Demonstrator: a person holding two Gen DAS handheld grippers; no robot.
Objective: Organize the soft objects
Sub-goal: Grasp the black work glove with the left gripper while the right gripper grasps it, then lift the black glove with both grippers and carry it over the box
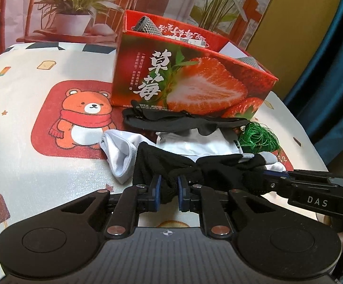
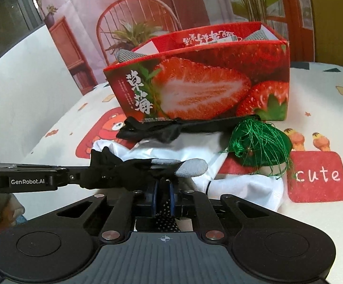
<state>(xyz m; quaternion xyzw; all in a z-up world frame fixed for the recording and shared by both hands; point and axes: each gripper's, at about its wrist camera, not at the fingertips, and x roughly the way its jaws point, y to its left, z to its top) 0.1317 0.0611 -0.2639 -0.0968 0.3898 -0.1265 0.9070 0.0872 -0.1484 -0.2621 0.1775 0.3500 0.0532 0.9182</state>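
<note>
A black knit glove (image 1: 169,163) with grey fingertips (image 2: 191,167) is stretched between both grippers just above the pile. My left gripper (image 1: 169,185) is shut on its cuff end, the fabric bunched between the blue pads. My right gripper (image 2: 163,187) is shut on the finger end, with dotted black fabric hanging between its pads. In the left wrist view the right gripper (image 1: 265,179) comes in from the right; in the right wrist view the left gripper (image 2: 88,174) comes in from the left. White socks (image 1: 124,151) lie underneath.
A red strawberry box (image 1: 190,80) stands open behind the pile with grey mesh items (image 1: 145,24) inside. A black cloth strip (image 2: 162,129) lies against its base. A green tassel bundle (image 2: 259,144) sits to the right. The bear-print tablecloth (image 1: 53,118) covers the table.
</note>
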